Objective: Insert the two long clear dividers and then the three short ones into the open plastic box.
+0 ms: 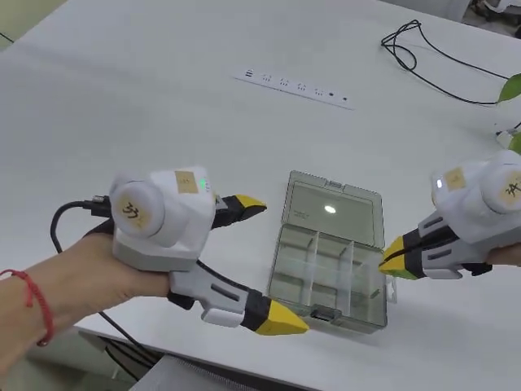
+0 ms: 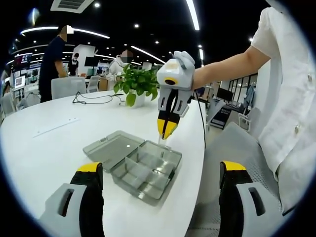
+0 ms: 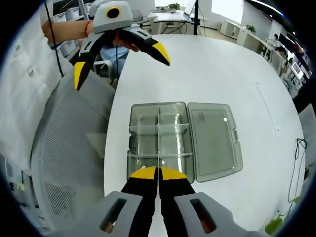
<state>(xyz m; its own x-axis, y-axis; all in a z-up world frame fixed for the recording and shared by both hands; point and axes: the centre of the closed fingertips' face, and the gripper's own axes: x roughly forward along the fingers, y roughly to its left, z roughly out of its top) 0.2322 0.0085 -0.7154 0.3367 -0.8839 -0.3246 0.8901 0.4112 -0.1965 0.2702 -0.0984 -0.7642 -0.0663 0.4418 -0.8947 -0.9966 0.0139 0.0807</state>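
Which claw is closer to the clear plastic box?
Right. The right claw is at the box's edge, pinching a clear divider; the left claw hovers open off to its side, apart.

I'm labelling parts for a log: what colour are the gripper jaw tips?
Yellow, on black jaws; clearest on the open left gripper in the head view.

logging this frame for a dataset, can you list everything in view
table: 1, white, under everything
box: 1, clear grey, lid open, near table edge
dividers: several, clear, in box
power strip: 1, white, beyond box
cable: 1, black, far right of table
plant: 1, green, far end of table
chair: 1, grey mesh, beside table
people: at least two, background
left gripper: white, yellow tips, open, left of box
right gripper: white, yellow tips, shut on one divider, at box's right
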